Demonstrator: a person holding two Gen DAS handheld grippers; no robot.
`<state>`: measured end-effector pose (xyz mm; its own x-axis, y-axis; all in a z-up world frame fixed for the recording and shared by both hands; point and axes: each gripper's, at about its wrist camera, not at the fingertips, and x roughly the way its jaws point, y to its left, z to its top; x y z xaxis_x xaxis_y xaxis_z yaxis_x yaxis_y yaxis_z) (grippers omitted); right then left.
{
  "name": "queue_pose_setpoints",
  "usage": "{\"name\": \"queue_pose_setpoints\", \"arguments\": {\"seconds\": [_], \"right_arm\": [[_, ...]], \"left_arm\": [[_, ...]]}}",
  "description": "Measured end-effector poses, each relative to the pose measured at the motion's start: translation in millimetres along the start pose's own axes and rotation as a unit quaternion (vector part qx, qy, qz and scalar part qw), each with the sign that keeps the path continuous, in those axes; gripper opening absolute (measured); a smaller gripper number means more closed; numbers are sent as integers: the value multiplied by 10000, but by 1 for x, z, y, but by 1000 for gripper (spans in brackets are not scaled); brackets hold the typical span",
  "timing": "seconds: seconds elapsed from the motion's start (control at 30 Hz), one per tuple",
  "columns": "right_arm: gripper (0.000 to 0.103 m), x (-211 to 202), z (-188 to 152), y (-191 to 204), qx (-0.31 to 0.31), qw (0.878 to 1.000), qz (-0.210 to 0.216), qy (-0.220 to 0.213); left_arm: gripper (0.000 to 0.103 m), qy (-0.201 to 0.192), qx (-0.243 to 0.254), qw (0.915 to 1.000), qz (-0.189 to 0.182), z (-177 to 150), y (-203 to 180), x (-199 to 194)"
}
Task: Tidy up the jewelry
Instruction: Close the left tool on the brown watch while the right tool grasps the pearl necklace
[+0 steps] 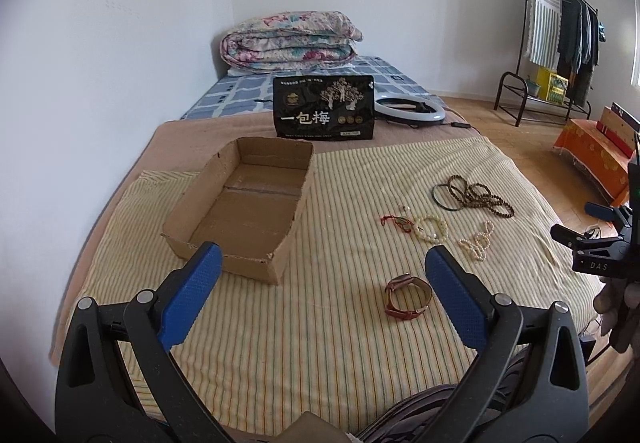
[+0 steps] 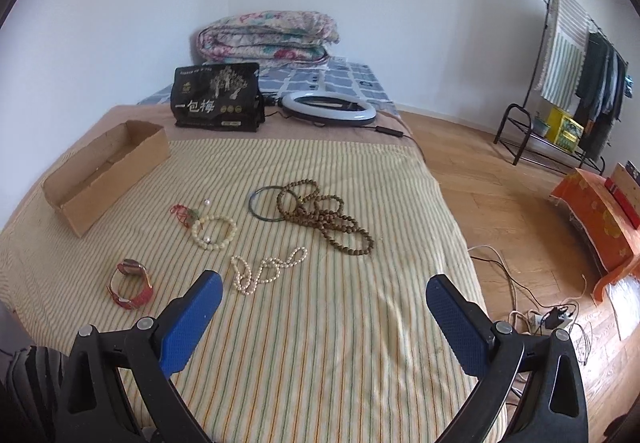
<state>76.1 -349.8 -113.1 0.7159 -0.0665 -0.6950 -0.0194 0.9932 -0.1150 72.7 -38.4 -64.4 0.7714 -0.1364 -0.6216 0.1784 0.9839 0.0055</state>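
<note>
Left gripper (image 1: 322, 285) and right gripper (image 2: 324, 303), both spread wide and grasping nothing, held above the near edge of the striped bedspread (image 2: 320, 343); cardboard box (image 1: 240, 203), holding nothing, toward the spread's left edge; watch (image 1: 408, 297) near the front; pale bead bracelet (image 2: 214, 231), beside a red cord (image 2: 182, 215), and pearl strand (image 2: 264, 271) mid-spread; dark bangle (image 2: 260, 203) touching brown bead necklace (image 2: 324, 219) farther back; black packet (image 1: 324, 107) standing at the spread's far edge.

Frame edge cuts off the right claw (image 1: 592, 239), jaws unseen
</note>
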Motion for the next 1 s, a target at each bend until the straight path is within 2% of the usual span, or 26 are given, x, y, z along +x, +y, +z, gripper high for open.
{"name": "queue_pose_setpoints", "arguments": {"seconds": [0.1, 0.27, 0.33, 0.37, 0.43, 0.63, 0.7, 1.0], "right_arm": [[103, 25, -2, 5, -183, 9995, 153, 189], [103, 59, -4, 3, -114, 9978, 489, 436], [103, 72, -4, 2, -9, 9963, 664, 546], [103, 77, -4, 2, 32, 9954, 749, 597], [103, 86, -4, 4, 47, 9938, 888, 664], [103, 108, -4, 21, -262, 9908, 1023, 851], [102, 114, -5, 28, -396, 9895, 1035, 925], [98, 139, -7, 46, -650, 9875, 798, 1190]], "left_arm": [[101, 149, 206, 9994, -214, -4, -13, 18], [85, 694, 391, 9946, -660, -10, -28, 59], [74, 907, 435, 9923, -721, -13, -32, 75], [69, 1006, 435, 9907, -800, -16, -34, 82], [66, 1188, 408, 9878, -922, -20, -37, 96], [54, 1592, 318, 9801, -1142, -34, -43, 121], [46, 1719, 247, 9776, -1184, -38, -43, 129], [46, 2011, -34, 9694, -1409, -49, -42, 154]]}}
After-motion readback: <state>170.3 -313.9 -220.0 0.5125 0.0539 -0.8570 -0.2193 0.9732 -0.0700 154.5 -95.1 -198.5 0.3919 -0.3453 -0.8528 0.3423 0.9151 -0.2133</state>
